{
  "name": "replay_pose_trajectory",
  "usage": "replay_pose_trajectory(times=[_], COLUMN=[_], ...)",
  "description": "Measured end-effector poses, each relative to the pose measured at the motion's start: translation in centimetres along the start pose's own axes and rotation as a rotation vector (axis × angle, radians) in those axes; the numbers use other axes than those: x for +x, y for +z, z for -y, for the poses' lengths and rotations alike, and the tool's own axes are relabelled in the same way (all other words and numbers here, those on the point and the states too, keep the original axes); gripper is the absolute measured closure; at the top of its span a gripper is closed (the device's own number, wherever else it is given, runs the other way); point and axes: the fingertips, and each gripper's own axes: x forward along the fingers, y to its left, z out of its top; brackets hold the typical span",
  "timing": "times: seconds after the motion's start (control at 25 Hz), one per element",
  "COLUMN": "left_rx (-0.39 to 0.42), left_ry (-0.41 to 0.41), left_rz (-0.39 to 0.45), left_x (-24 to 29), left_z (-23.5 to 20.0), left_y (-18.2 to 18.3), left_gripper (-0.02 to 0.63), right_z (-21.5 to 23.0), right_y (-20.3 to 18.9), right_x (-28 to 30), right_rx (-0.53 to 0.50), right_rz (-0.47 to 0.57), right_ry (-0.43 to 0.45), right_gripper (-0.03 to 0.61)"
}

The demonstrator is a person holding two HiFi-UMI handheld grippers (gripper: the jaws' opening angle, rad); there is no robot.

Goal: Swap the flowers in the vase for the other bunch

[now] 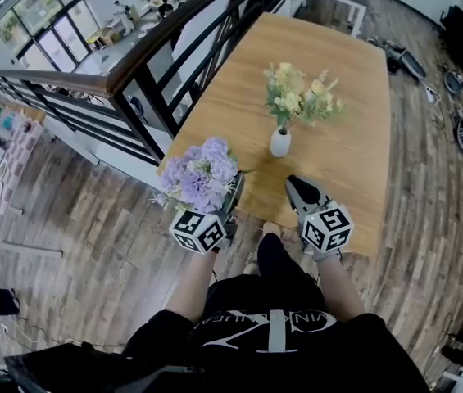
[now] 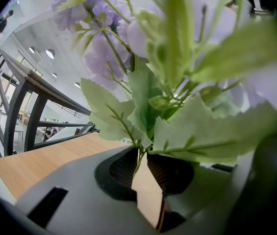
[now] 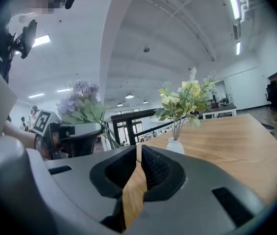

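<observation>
Noting, head view: small white ceramic vase (image 1: pixel 280 143), mid light wooden table (image 1: pixel 362 170), holds the yellow-green flower bunch (image 1: pixel 301 97). Left gripper view: my left gripper (image 2: pixel 139 155) is clamped on the purple artificial bunch's (image 2: pixel 104 58) stems. Right gripper view: my right gripper (image 3: pixel 139 150) is closed, empty. Best, I judge: open it, take the yellow stems low, lift straight.

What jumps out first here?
The purple bunch, clamped by its stems in the left gripper, sits by the near corner of the wooden table. Farther along the table stands a white vase of yellow flowers. The right gripper hovers at the near edge with nothing between its jaws.
</observation>
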Motion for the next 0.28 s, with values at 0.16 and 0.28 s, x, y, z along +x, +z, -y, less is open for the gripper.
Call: replay_pose_trajectory(times=[0.16,0.28], left_rx=[0.0,-0.007], left_ry=[-0.007,-0.01], left_rz=[-0.009,-0.022], left_x=[-1.1,-2.3], left_z=[1.3,2.3], left_y=[-0.5,-1.0], left_gripper=[0.549,0.549], right_z=[-0.7,-1.4], right_y=[0.0,-0.5], right_x=[-1.5,-2.7], right_rx=[0.009,0.022], right_rz=[0.017,0.016], right_ry=[-0.005,-0.009], right_gripper=[0.526,0.526])
